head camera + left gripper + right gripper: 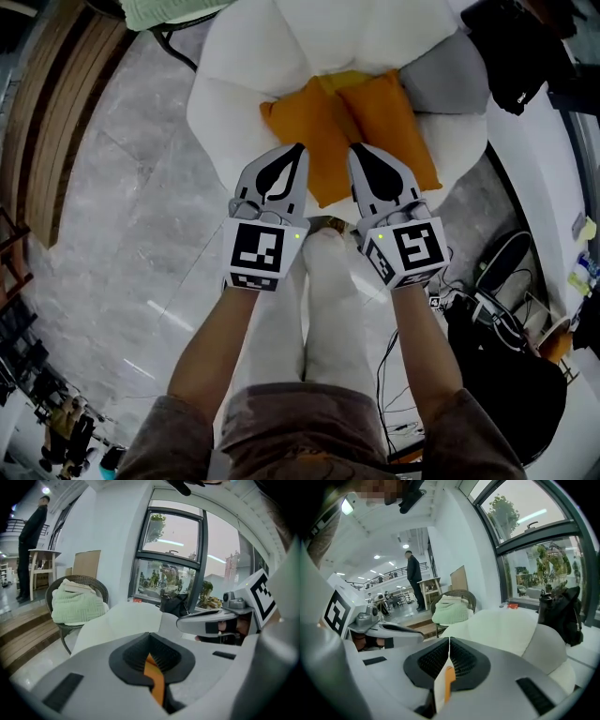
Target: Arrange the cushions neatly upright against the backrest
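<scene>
Two orange cushions [323, 131] lie flat side by side mid-seat on the white chair [225, 122], and the left gripper [301, 148] and right gripper [355, 150], jaws pressed together on nothing, hang over their front ends, so next they likely must open to grab one.

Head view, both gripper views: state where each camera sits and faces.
Head view: on the head, steeply down at orange cushions on a white chair; forearms, left gripper, right gripper show.
Left gripper view: on that gripper, along shut fingers toward a window; right gripper at right.
Right gripper view: on that gripper, along shut fingers toward a wicker chair; left gripper at left.
Both share the wicker chair.
</scene>
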